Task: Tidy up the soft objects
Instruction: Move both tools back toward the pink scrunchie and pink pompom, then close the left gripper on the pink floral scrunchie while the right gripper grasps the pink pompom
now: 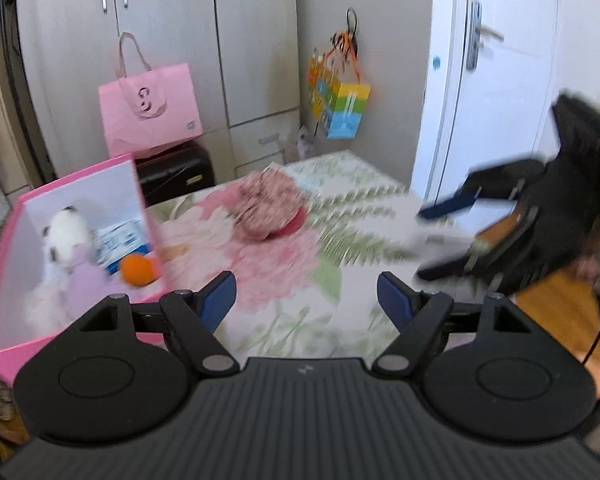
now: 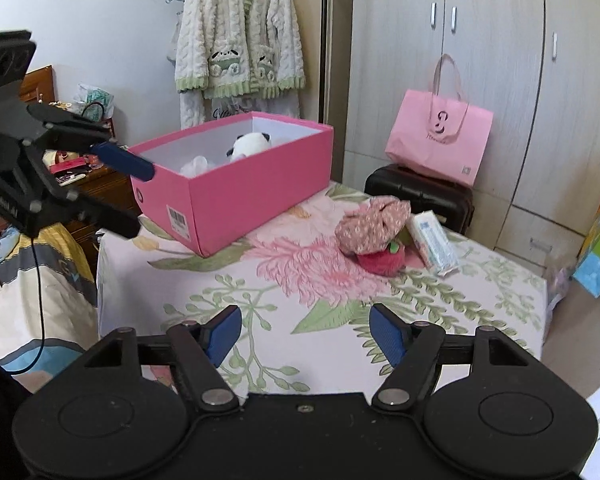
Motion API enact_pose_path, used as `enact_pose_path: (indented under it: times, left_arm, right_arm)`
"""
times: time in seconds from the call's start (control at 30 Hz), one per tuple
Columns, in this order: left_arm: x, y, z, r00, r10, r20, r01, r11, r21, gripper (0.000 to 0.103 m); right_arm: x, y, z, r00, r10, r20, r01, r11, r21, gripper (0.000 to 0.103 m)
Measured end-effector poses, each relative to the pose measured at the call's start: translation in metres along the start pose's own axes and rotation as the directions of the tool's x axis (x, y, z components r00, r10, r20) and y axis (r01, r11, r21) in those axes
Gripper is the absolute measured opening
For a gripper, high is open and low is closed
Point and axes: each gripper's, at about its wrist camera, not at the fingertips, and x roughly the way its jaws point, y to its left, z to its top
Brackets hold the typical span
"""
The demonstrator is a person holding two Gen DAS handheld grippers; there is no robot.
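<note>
A pink box (image 1: 80, 176) (image 2: 236, 196) stands on the floral sheet (image 2: 284, 288). Inside it lie a panda plush (image 1: 66, 236) (image 2: 252, 144), an orange ball (image 1: 138, 270), a lilac soft thing (image 1: 86, 288) and a tissue pack (image 1: 122, 244). Farther along the sheet a floral fabric pouch (image 1: 266, 200) (image 2: 374, 218) rests on a red plush (image 2: 382, 259), with another tissue pack (image 2: 434, 245) beside them. My left gripper (image 1: 306, 294) (image 2: 142, 200) is open beside the box, with nothing between its fingers. My right gripper (image 2: 306, 332) (image 1: 432, 240) is open and empty above the sheet.
A pink paper bag (image 1: 150, 110) (image 2: 440, 136) sits on a black suitcase (image 2: 420, 196) before grey wardrobes (image 1: 172, 40). A colourful bag (image 1: 340, 100) hangs on the wall by a white door (image 1: 480, 80). A fleece robe (image 2: 240, 40) hangs behind the box; a cluttered wooden stand (image 2: 80, 168) is at the left.
</note>
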Motion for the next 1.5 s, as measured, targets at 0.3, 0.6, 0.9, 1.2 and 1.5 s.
enact_pose_path:
  times: [0.3,0.6,0.9,1.2,1.5]
  left_arm:
    - [0.076,0.006,0.022,0.999,-0.019,0.035,0.024,0.992,-0.12,0.08]
    - [0.16,0.026,0.036,0.994,0.096,0.048,-0.085,0.976,-0.201,0.082]
    - [0.226,0.045,0.05,0.997,0.075,-0.035,-0.082,0.952,-0.295,0.083]
    - [0.237,0.072,0.035,0.993,0.112,-0.043,-0.12,0.894,-0.432,0.075]
    - [0.231,0.079,0.026,0.999,0.045,-0.001,-0.039,0.856,-0.515,0.045]
  right_arm:
    - [0.054,-0.042,-0.003,0.997,0.053,0.053,-0.055,0.998,0.035,0.076]
    - [0.117,-0.065,0.008,0.999,0.015,0.04,-0.014,0.999,-0.031,0.077]
    - [0.16,-0.08,0.022,1.0,-0.008,0.023,0.009,0.999,-0.05,0.079]
    - [0.176,-0.085,0.028,1.0,0.009,0.005,-0.008,0.998,-0.055,0.079]
    - [0.182,-0.09,0.03,1.0,0.015,-0.003,-0.015,1.0,0.01,0.079]
